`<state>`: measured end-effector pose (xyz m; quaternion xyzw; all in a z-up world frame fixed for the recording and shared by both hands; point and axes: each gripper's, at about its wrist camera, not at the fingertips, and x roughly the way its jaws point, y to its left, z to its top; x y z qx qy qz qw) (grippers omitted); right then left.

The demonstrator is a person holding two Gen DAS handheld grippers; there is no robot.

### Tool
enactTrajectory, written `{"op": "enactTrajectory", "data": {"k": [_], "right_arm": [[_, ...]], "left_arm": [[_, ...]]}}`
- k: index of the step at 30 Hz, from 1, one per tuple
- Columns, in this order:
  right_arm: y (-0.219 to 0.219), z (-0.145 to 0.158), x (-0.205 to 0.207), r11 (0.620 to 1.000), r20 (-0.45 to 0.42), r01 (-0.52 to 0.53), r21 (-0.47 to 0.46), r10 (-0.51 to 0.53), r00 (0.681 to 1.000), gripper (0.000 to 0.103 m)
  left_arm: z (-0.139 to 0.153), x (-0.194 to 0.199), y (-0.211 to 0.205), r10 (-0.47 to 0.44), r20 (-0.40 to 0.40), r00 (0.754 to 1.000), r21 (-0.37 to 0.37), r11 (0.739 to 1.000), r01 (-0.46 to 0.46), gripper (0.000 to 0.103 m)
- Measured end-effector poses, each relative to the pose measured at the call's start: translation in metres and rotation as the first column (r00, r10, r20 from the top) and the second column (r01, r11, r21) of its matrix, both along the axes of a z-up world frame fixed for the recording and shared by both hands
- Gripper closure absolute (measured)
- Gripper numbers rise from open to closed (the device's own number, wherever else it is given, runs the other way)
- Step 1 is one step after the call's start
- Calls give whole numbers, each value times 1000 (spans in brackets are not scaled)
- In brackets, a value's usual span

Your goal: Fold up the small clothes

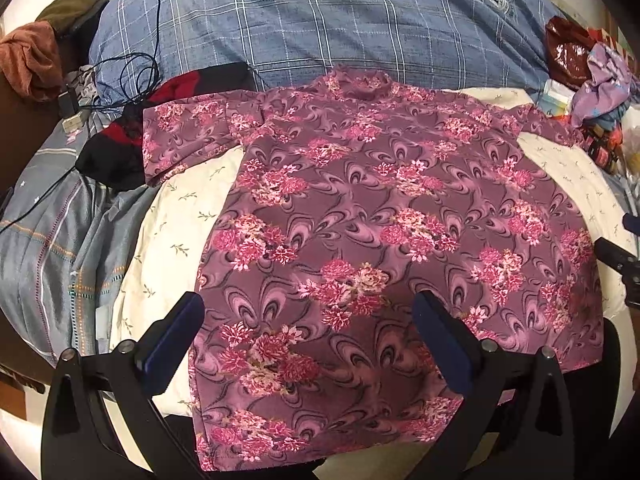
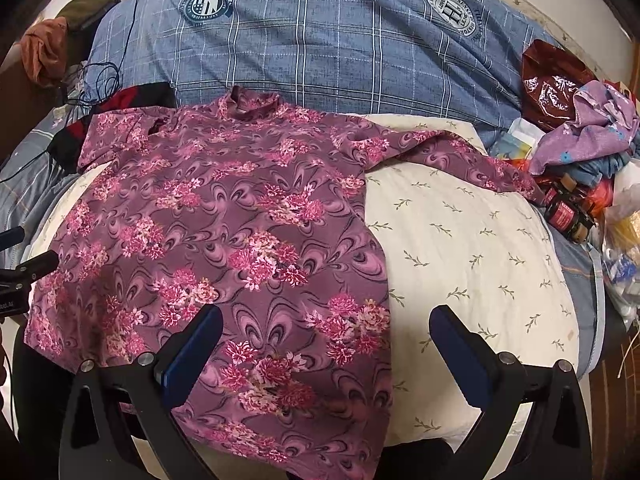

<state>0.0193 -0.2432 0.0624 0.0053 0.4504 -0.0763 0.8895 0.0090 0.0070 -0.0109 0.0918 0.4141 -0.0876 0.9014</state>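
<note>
A purple top with pink flowers (image 1: 372, 220) lies flat and spread out on a cream pillow (image 1: 176, 232), collar far, hem near. It also shows in the right wrist view (image 2: 224, 224) on the same pillow (image 2: 472, 240). My left gripper (image 1: 308, 320) is open and empty, hovering over the top's lower left part. My right gripper (image 2: 326, 332) is open and empty over the top's lower right edge. The right gripper shows at the right edge of the left view (image 1: 624, 256); the left gripper shows at the left edge of the right view (image 2: 24, 256).
A blue checked quilt (image 1: 360, 28) lies behind the pillow. A black and red garment (image 1: 120, 148) and cables (image 1: 128, 76) lie at the left, beside grey striped cloth (image 1: 52, 240). A pile of clothes, bags and small bottles (image 2: 576, 184) crowds the right.
</note>
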Motion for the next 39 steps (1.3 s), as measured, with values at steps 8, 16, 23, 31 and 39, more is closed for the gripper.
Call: {"op": "enactTrajectory", "data": {"k": [8,16,23,31,39], "right_arm": [[1,1,7,1000,-2,-7,-8,7,1000,0],[-2,2,7,1000,13,-8,9,8,1000,0],[-9,-1,1,999,22,-11,42,10,1000,0],[-13,2,-1,998,48,-11,58,9,999,0],[-10,2,-2,998,56,-32,63,28,998,1]], "left_arm": [[-1,5,1,45,7,999,62,997,-45,0],[-1,9,1,47,-7,999,48,998,-47,0],[4,9,3,55,-3,998,-4,998,-55,0],[4,9,0,42,-29,999,-16,999,-42,0],[6,7,-6,26,-25,999,-14,1000,-26,0]]}}
